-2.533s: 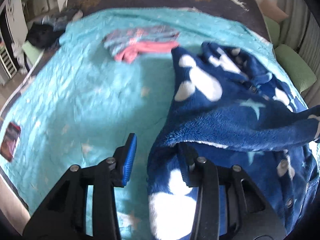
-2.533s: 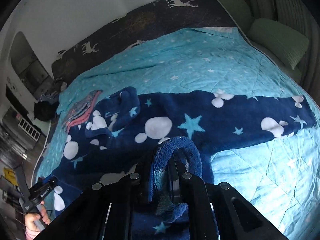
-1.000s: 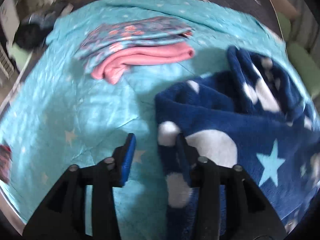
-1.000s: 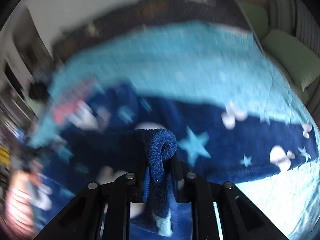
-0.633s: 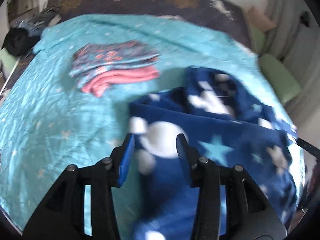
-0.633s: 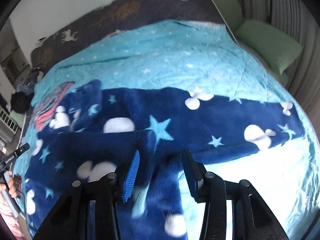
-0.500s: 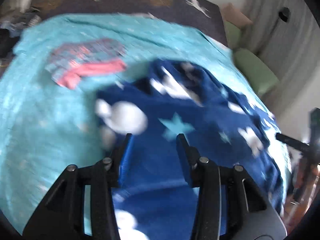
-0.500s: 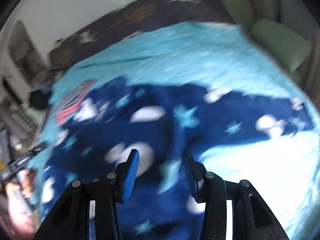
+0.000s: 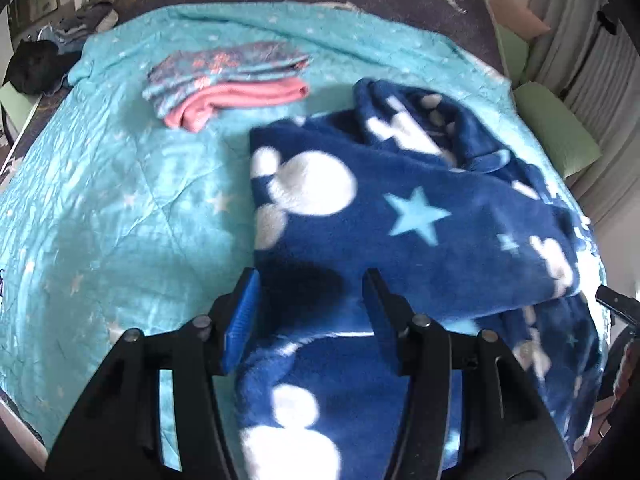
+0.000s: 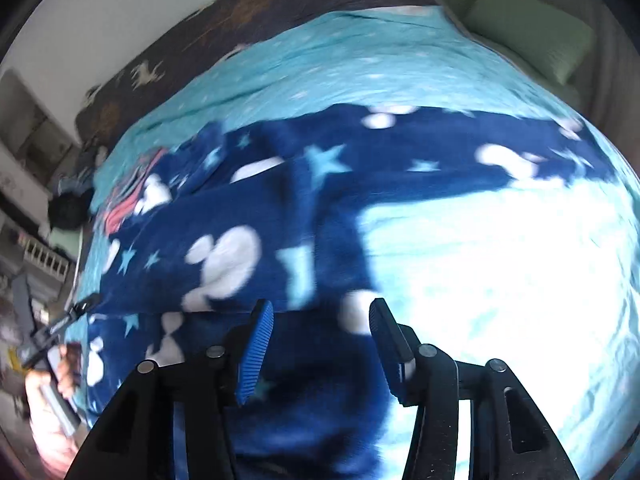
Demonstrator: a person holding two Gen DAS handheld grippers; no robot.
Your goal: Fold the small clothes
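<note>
A turquoise star-print bedspread (image 9: 120,216) covers the bed. The left gripper (image 9: 310,300) and right gripper (image 10: 320,328) hover with jaws opening, gripping nothing, above the navy fleece garment (image 9: 400,216) spread below. Beyond the left jaws lies a folded pink-and-patterned pile (image 9: 228,84).

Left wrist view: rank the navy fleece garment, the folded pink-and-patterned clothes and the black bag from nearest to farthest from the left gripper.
1. Navy fleece garment: under the left gripper, whose jaws are opening.
2. Folded pink-and-patterned clothes: beyond, upper left.
3. Black bag: far left edge, off the quilt.
</note>
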